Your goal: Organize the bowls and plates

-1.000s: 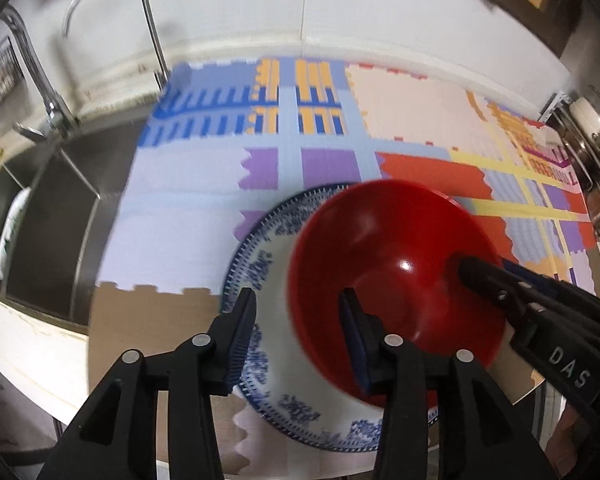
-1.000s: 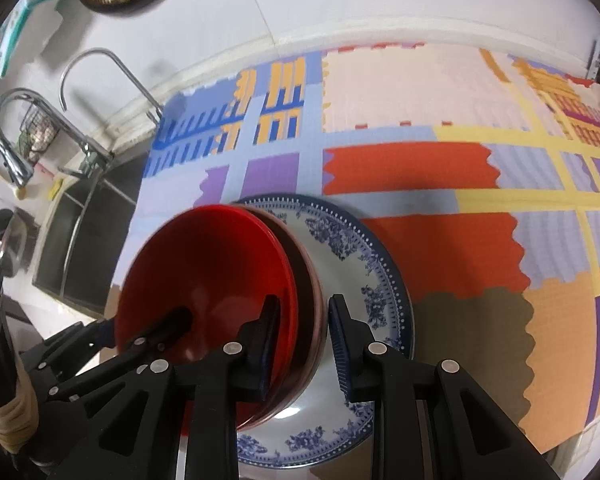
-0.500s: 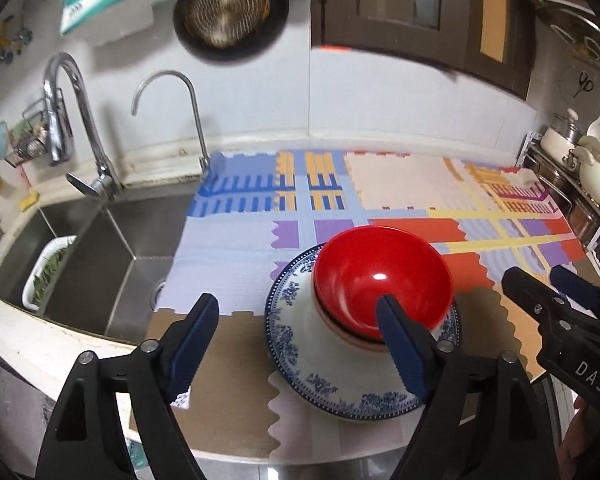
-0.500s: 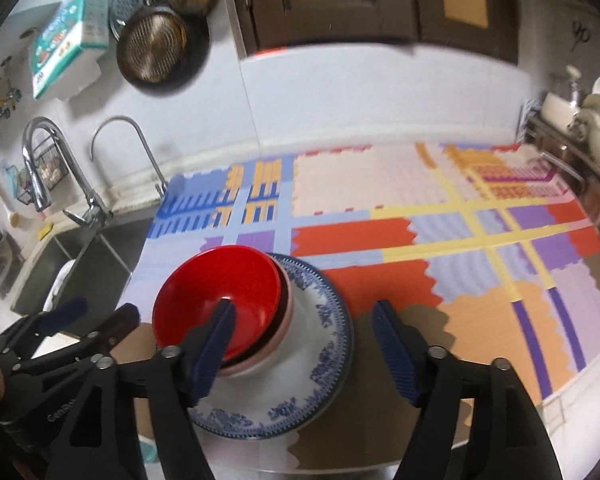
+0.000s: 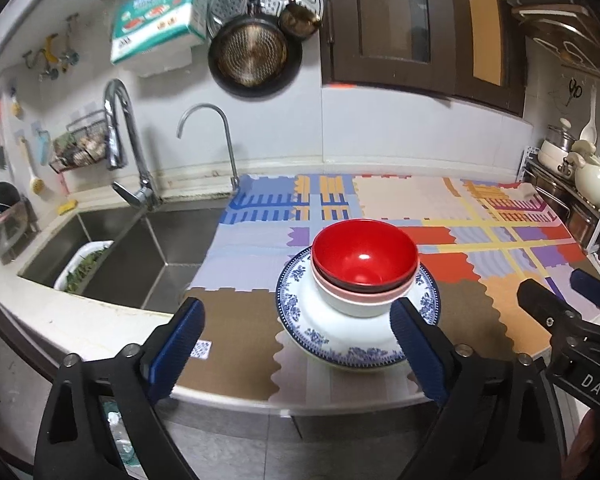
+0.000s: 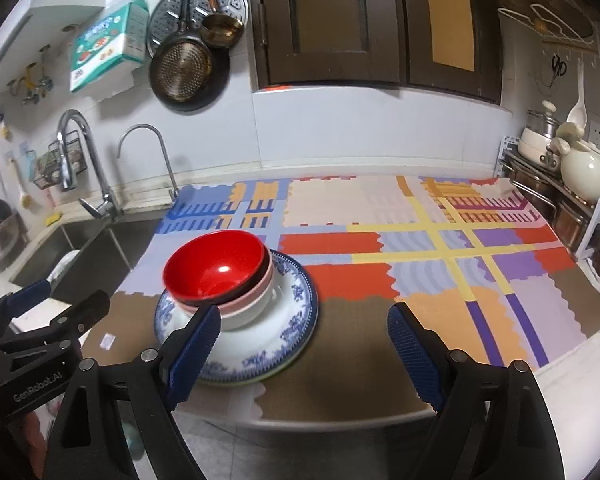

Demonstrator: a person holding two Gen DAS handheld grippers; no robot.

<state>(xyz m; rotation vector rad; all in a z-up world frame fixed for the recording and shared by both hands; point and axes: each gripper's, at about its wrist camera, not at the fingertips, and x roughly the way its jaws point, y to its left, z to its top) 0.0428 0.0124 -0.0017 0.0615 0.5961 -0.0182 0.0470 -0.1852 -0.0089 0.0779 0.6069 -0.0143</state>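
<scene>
A red bowl (image 5: 365, 257) sits nested on top of a stack: beneath it a dark bowl shows only as a thin rim, under that a pink-rimmed white bowl (image 5: 356, 303), and the whole stack rests on a blue-patterned plate (image 5: 340, 344). The plate lies on the colourful patchwork mat (image 5: 496, 216) near the front edge of the counter, and the bowls sit toward the plate's 11 o'clock side in the right wrist view.

The left gripper (image 5: 296, 348) is spread wide and holds nothing; its blue-padded fingers (image 5: 176, 350) stand apart over the counter's front edge, clear of the dishes, with the plate between them from the camera's line of sight. In its own view the stack lies at about 12 o'clock from the fingertips.

The right gripper (image 6: 304, 354) is likewise wide open and empty. Its left finger overlaps the plate's near rim in the picture, though whether it touches cannot be told; the stack lies at roughly 10 o'clock. Each gripper appears at the edge of the other's view, the right one at 4 o'clock in the left view.

A steel sink (image 5: 112, 256) lies at 9 o'clock of the plate, with two taps (image 5: 120, 136) behind it. A frying pan (image 5: 254, 54) hangs on the wall at 12 o'clock, and a cream kettle (image 6: 584, 174) stands on a rack at 3 o'clock.
</scene>
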